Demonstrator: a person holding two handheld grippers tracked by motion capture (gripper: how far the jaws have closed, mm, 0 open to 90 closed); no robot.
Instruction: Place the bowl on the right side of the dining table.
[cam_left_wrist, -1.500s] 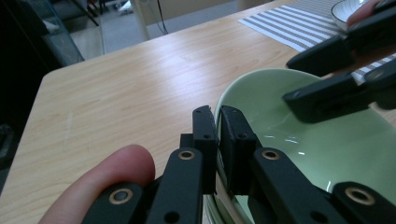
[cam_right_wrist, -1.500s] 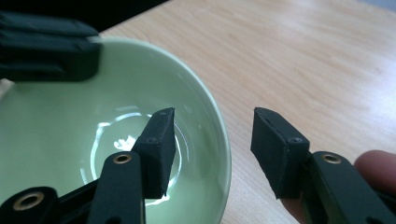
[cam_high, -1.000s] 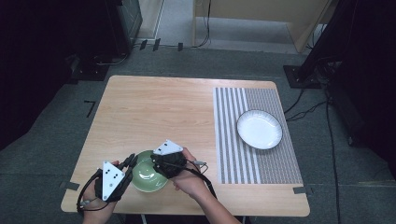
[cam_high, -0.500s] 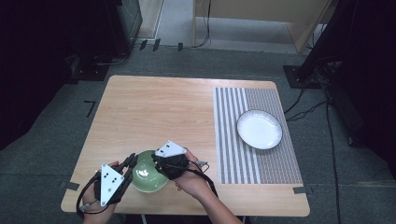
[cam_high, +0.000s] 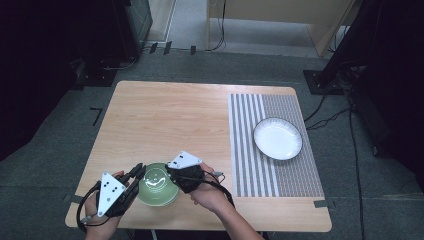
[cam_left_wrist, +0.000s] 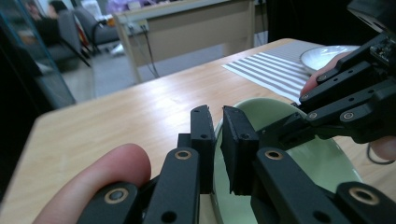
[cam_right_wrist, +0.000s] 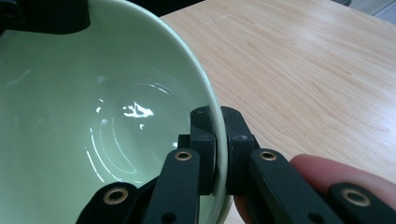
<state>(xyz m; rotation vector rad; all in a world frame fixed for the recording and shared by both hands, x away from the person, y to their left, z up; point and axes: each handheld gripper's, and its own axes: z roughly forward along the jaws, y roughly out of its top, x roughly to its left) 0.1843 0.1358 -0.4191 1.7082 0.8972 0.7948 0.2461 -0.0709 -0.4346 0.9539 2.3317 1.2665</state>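
A pale green bowl (cam_high: 156, 183) stands near the table's front edge, left of centre. My left gripper (cam_high: 138, 171) comes in from the bowl's left. In the left gripper view the gripper (cam_left_wrist: 218, 119) has the rim of the bowl (cam_left_wrist: 308, 158) pinched between its pads, and its jaws have just eased open a touch. My right gripper (cam_high: 171, 172) sits at the bowl's right side. In the right gripper view the gripper (cam_right_wrist: 218, 119) has one pad inside the bowl (cam_right_wrist: 93, 116) and one outside. Its jaws have just closed onto the rim.
A white plate (cam_high: 277, 138) lies on a grey striped mat (cam_high: 250, 150) at the table's right, also seen as the plate (cam_left_wrist: 322, 55) and mat (cam_left_wrist: 271, 70) in the left gripper view. Bare wooden tabletop (cam_high: 165, 115) stretches behind the bowl.
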